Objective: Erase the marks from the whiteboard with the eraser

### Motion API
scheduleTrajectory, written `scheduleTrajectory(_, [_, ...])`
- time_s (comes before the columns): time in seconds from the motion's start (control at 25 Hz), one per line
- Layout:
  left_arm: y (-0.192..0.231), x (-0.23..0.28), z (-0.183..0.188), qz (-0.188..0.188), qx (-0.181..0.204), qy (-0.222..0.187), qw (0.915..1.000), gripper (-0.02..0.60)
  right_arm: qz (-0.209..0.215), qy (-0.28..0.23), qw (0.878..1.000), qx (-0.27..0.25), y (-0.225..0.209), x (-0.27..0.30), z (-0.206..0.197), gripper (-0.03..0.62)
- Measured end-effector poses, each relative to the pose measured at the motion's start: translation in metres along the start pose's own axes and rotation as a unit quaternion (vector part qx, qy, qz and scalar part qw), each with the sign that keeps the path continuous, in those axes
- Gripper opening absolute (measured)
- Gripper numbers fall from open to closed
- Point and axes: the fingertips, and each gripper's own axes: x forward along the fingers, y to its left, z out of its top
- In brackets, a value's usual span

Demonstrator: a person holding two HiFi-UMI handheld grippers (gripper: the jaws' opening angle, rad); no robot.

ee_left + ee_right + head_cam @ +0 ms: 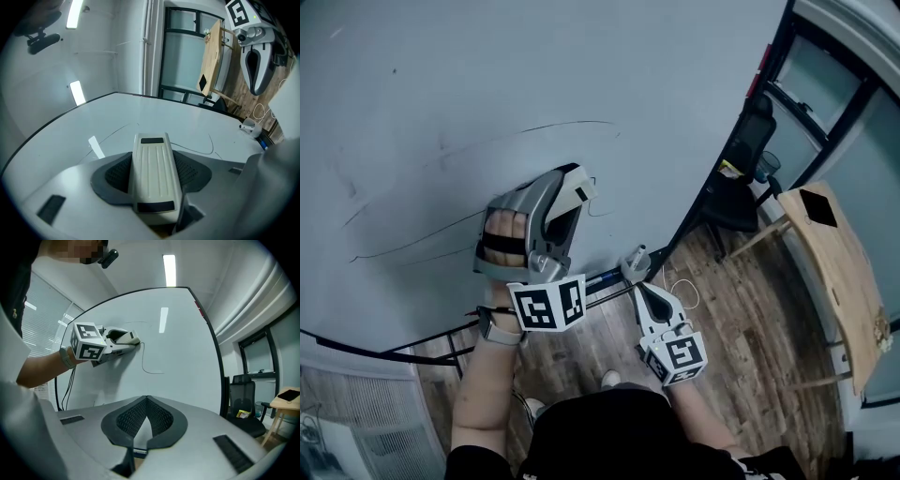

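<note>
Left tool (564,202): jaws pinch a cream, ribbed plastic eraser (154,173) by its long sides, with the grip pads on both flanks. The right gripper view shows the eraser's far end against the large white whiteboard (534,66). I judge the felt face to be in contact, though the contact line itself is too small to confirm.

Right tool (146,405): jaws pressed together, tips meeting, nothing between them. It is held low, below and to the right of the eraser, well apart from it and idle.

Marks seen:
- Long thin black marker lines (422,236) sweep away to the left of the eraser, with one more arc above it.
- A small black curl (149,366) sits just right of and below the eraser.

Step in hand (judgement): wiping is under way and far from finished, since most of the linework is intact.

Next move (judgement):
- Keep the eraser flat and firmly pressed so that it does not twist in the pinch.
- Stroke from the eraser's present spot along the lines, either left over the long sweeps or a short pass right over the curl.
- Overlap the passes, because thin strokes are easily skipped.
</note>
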Motion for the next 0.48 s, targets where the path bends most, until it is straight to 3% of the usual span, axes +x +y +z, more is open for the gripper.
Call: scheduleTrajectory(0.48, [0.007, -0.055, -0.057, -0.017, 0.009, 0.008, 0.9998, 0.259, 0.03, 0.015, 0.999, -0.002, 0.072, 0.026, -0.003, 0.028])
